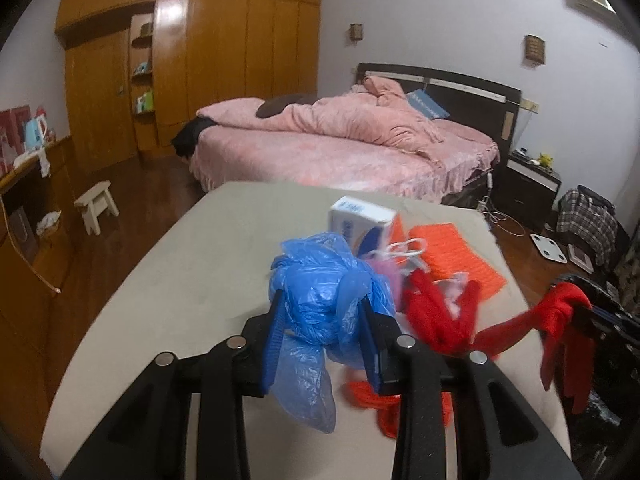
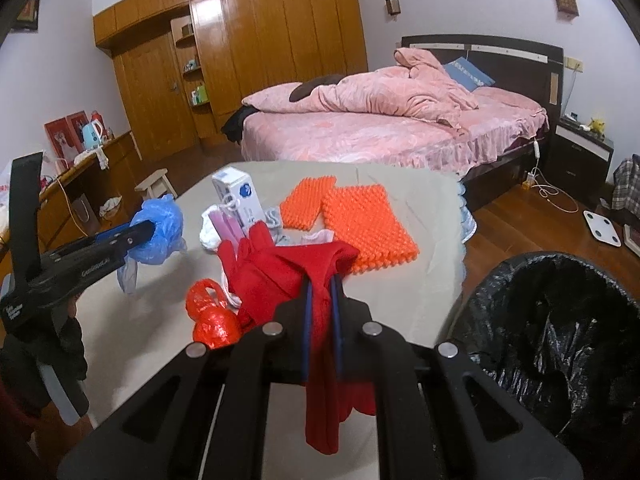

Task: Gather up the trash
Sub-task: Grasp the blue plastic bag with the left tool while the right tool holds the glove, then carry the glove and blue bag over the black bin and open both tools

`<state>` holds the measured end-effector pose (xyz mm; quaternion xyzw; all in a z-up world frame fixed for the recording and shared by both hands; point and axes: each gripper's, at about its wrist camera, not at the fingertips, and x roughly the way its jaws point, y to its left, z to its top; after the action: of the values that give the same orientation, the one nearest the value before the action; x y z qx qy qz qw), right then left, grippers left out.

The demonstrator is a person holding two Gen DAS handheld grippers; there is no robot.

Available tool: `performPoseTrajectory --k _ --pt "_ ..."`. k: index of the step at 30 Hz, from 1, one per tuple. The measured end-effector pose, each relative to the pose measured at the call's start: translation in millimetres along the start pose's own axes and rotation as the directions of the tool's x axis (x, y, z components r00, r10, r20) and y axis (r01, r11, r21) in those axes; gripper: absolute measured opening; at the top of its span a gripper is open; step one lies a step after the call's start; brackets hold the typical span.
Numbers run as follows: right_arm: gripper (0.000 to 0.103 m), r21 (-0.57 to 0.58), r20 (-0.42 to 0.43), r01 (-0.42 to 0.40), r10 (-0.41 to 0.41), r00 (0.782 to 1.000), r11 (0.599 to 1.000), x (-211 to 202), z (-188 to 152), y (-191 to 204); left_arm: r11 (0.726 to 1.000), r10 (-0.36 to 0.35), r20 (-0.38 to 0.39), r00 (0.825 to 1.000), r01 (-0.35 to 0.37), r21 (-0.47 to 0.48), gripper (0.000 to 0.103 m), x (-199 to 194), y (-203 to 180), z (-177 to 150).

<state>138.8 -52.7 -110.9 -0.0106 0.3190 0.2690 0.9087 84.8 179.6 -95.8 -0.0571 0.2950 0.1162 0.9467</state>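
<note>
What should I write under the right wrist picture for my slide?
Right tool pinches red cloth beside the black-lined trash bin; left tool grips a blue plastic bag.

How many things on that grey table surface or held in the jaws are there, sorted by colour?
Blue: 1, blue plastic bag
Red: 2, red cloth, red plastic bag
Orange: 2, orange bumpy mats
White: 1, white box
Pink: 1, pink packet
Total: 7
</note>
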Motion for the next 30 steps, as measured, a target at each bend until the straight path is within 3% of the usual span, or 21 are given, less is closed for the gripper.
performPoseTrajectory --k 8,17,23,30 --pt "0.008 0.031 0.049 0.032 -0.034 0.998 0.999 -33 7 -18 0.992 -0.113 -0.003 0.994 0.113 0.062 0.034 -16 -54 2" --pt "0.008 0.101 0.088 0.130 -0.139 0.986 0.986 -66 7 -60 0.966 -0.221 -0.026 0.975 0.222 0.130 0.034 -16 -113 1" --pt "0.008 0.154 0.090 0.220 -0.235 0.968 0.963 -87 -6 -97 0.940 -0.290 -0.036 0.956 0.292 0.177 0.034 -15 -156 -1" --pt "0.008 0.225 0.071 0.318 -0.341 0.937 0.921 -109 -25 -140 0.893 -0.383 -0.067 0.921 0.388 0.228 0.034 -12 -211 -7"
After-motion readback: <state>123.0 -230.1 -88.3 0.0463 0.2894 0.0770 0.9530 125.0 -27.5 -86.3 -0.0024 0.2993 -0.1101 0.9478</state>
